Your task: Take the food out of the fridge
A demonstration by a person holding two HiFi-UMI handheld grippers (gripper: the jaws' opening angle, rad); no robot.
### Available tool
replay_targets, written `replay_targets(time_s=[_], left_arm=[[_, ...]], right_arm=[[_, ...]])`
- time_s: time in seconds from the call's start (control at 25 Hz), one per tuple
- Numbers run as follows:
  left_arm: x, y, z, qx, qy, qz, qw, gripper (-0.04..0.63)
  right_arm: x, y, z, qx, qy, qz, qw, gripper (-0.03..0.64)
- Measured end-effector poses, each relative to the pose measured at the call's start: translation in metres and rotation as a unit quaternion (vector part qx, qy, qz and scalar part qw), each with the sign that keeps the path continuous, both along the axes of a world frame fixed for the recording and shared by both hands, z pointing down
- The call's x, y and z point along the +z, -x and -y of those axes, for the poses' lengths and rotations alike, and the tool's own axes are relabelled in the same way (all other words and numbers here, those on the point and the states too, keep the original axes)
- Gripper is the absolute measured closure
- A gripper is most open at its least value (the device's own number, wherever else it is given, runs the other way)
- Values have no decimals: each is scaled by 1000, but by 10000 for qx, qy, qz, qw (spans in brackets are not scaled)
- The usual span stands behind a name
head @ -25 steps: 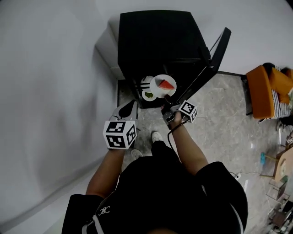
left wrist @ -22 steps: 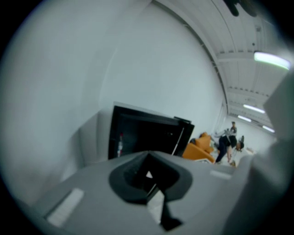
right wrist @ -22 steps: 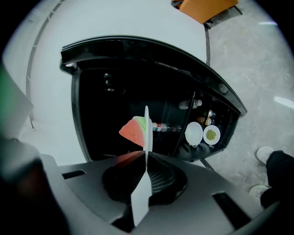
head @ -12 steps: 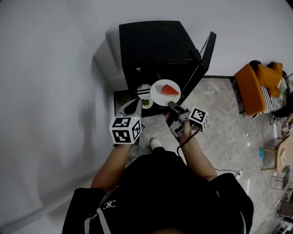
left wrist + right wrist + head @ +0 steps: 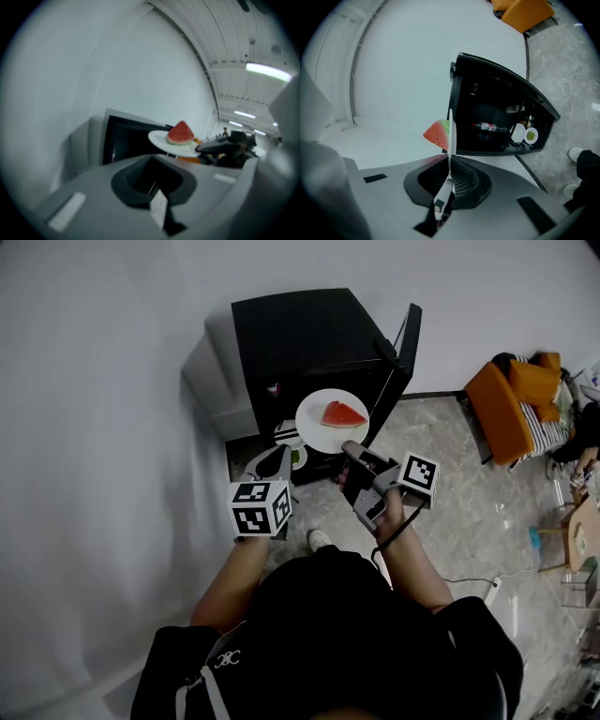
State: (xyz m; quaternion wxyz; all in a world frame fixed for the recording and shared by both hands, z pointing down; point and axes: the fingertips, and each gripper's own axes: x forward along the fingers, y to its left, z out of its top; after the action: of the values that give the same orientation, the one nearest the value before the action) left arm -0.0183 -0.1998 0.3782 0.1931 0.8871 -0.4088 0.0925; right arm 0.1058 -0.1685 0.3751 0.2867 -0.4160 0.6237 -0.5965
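Jaws of the left gripper (image 5: 277, 460) were together, empty, at 7 o'clock of the open black fridge (image 5: 300, 334). White plate (image 5: 315, 424) with watermelon slice (image 5: 343, 413) hung outside the fridge, at its 6 o'clock. Right gripper (image 5: 350, 449), at 5 o'clock of the plate, was clamped on its rim.

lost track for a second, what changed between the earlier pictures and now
The right tongs, shut on the plate, lifted it and its watermelon up from the open front of the fridge; in the head view it now shows against the fridge's top edge. Unchanged: left tongs empty and roughly in place, door open, small dishes inside.
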Motion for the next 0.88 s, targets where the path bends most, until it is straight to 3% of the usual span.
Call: replay_targets(time_s=[0.4,0.88], left_arm=[[-16,23,0,-224,-126,-43,9997,597],[-13,53,3,-737,-121,2,9972,597]], right_arm=[[-58,23,22,-225,-420,21,9989,606],[-74,44,89,-442,-558,192,9973,606]])
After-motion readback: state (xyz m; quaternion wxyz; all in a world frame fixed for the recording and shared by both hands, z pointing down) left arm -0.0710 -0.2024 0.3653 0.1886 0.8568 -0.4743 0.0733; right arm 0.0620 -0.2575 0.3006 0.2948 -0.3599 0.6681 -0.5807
